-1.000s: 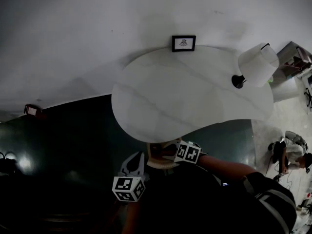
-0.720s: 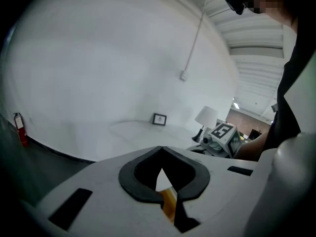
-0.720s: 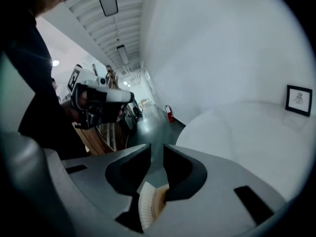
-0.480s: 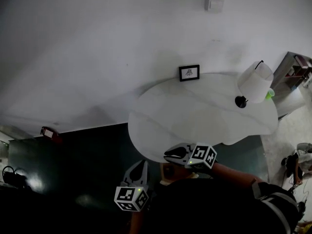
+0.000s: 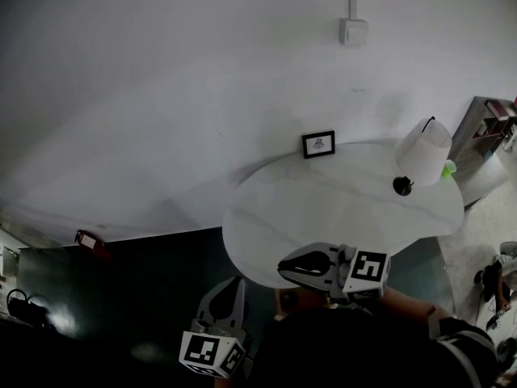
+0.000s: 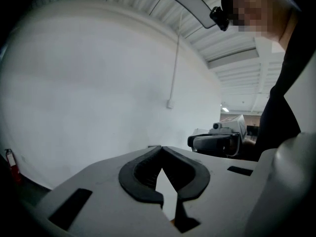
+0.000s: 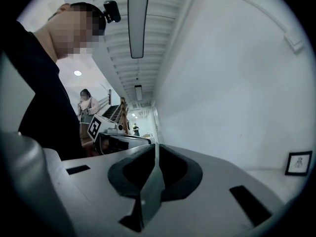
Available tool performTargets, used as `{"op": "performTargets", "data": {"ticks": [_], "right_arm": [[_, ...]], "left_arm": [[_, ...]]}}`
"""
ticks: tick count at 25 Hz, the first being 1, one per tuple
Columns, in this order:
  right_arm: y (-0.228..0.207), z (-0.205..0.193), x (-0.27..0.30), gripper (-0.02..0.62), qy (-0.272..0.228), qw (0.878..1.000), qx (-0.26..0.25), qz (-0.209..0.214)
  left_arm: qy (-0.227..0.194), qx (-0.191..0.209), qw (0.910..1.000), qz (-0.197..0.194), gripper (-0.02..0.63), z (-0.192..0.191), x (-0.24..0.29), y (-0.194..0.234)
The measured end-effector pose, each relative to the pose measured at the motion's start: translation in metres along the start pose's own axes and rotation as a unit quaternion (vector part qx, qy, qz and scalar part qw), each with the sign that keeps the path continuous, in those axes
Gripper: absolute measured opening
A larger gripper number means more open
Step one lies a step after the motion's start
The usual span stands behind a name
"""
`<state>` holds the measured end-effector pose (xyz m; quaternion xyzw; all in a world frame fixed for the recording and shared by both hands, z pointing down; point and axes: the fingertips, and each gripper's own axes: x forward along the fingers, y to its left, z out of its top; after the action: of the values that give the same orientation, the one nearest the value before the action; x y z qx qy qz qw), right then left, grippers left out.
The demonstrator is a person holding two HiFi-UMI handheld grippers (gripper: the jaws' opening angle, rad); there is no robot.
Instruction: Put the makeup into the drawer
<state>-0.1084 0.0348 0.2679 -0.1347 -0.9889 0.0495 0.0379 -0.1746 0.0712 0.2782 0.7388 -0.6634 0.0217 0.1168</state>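
Two grippers sit at the lower centre of the head view. The left gripper (image 6: 161, 148) has its jaws closed tip to tip, with nothing between. On the right gripper (image 7: 156, 146) the jaws have just been closing and now meet, empty. The makeup cannot be made out in any view. At centre right are one table (image 5: 323, 192), one lamp (image 5: 422, 153) and one framed picture (image 5: 318, 144).

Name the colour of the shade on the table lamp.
White. The lampshade shows best in the head view, standing above its black base.
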Motion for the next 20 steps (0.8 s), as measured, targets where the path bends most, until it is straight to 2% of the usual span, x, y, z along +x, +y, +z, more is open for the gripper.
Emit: {"op": "performTargets", "data": {"ticks": [4, 9, 14, 20], "right_arm": [[0.016, 0.042, -0.009, 0.029, -0.038, 0.999, -0.035, 0.001], [0.030, 0.072, -0.010, 0.025, -0.068, 0.994, -0.081, -0.001], [0.037, 0.075, -0.005, 0.023, -0.058, 0.993, -0.107, -0.001], [0.033, 0.065, 0.001, 0.018, -0.043, 0.994, -0.100, 0.001]], "left_arm": [[-0.028, 0.044, 0.9983, -0.027, 0.011, 0.030, -0.006, -0.016], [-0.048, 0.031, 0.9977, -0.036, 0.011, 0.046, -0.009, -0.029], [-0.053, 0.030, 0.9975, -0.035, 0.011, 0.048, -0.012, -0.032], [-0.052, 0.031, 0.9977, -0.033, 0.011, 0.047, -0.012, -0.030]]}}
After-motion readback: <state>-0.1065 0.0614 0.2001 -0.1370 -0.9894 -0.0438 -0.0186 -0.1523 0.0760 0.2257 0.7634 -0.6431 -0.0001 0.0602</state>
